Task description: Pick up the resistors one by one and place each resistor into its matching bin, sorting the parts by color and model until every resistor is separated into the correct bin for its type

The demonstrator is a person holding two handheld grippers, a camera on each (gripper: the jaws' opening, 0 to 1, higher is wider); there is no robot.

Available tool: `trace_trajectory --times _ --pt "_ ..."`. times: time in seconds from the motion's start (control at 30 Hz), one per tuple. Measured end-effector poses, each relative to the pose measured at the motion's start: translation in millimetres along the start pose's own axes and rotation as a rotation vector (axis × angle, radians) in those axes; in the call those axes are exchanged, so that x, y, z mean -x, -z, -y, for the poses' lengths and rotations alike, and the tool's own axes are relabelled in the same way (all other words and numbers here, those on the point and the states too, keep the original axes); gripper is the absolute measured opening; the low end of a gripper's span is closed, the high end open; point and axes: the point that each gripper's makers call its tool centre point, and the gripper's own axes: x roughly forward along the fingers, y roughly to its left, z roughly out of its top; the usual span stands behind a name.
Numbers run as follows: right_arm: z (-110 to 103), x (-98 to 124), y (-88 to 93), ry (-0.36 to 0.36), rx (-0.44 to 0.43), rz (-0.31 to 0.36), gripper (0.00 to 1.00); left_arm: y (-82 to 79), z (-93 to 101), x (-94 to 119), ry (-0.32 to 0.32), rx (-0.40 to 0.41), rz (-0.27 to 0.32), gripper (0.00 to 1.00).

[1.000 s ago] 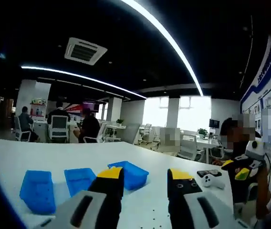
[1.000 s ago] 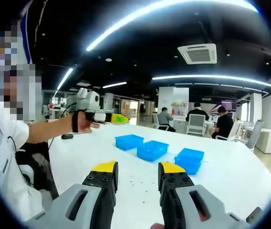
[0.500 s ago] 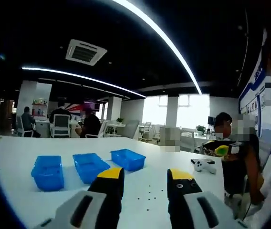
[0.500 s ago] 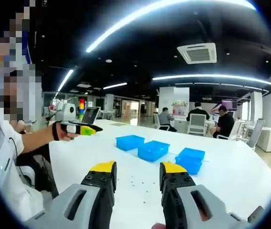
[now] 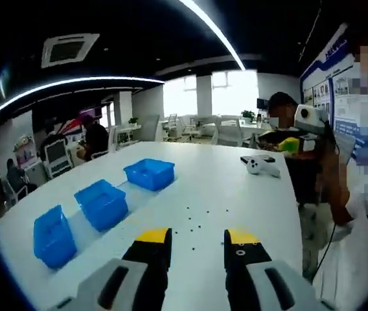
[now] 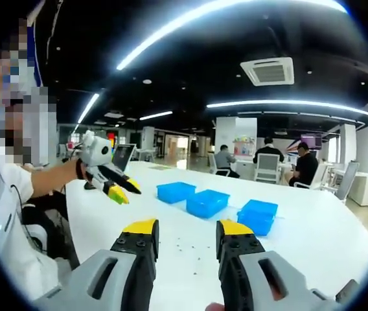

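Several tiny dark resistors (image 5: pixel 194 220) lie scattered on the white table (image 5: pixel 236 194), just beyond my left gripper (image 5: pixel 197 238). Its yellow-tipped jaws stand open with nothing between them. Three blue bins (image 5: pixel 149 173) (image 5: pixel 102 203) (image 5: pixel 52 234) sit in a row to the left. In the right gripper view the same bins (image 6: pixel 175 192) (image 6: pixel 207 203) (image 6: pixel 256 216) lie ahead, with the resistors (image 6: pixel 184 245) in front of my open, empty right gripper (image 6: pixel 188 230). The left gripper (image 6: pixel 126 190) hangs over the table's left side, tips pointing down at it. The right gripper (image 5: pixel 289 144) appears far right.
A white controller (image 5: pixel 262 166) rests on the table near its far right edge. The person's arm (image 6: pixel 48 181) reaches in from the left. Other people sit on chairs (image 6: pixel 265 165) at desks beyond the table. Bare table top stretches around the resistors.
The left gripper has tilted down towards the table, so its view now looks down on bins and resistors. The right gripper has held still. Both stay open.
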Motion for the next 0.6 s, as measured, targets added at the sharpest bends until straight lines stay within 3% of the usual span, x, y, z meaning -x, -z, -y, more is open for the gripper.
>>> trace_trajectory --times 0.23,0.33,0.47,0.6 --pt "-1 -1 -1.0 -0.001 0.001 0.004 0.37 22.4 -8.9 -43 0.078 -0.164 -0.268 0.30" --pt "0 0 -2.9 0.014 0.009 0.008 0.36 30.4 -15.1 -60 0.089 -0.147 -0.361 0.27" --pt "-2 0 -5.1 0.008 0.009 0.017 0.36 47.6 -18.9 -73 0.128 -0.198 -0.492 0.27" --pt "-2 1 -6.9 0.005 0.008 0.024 0.36 57.6 -19.7 -87 0.160 -0.204 -0.568 0.26"
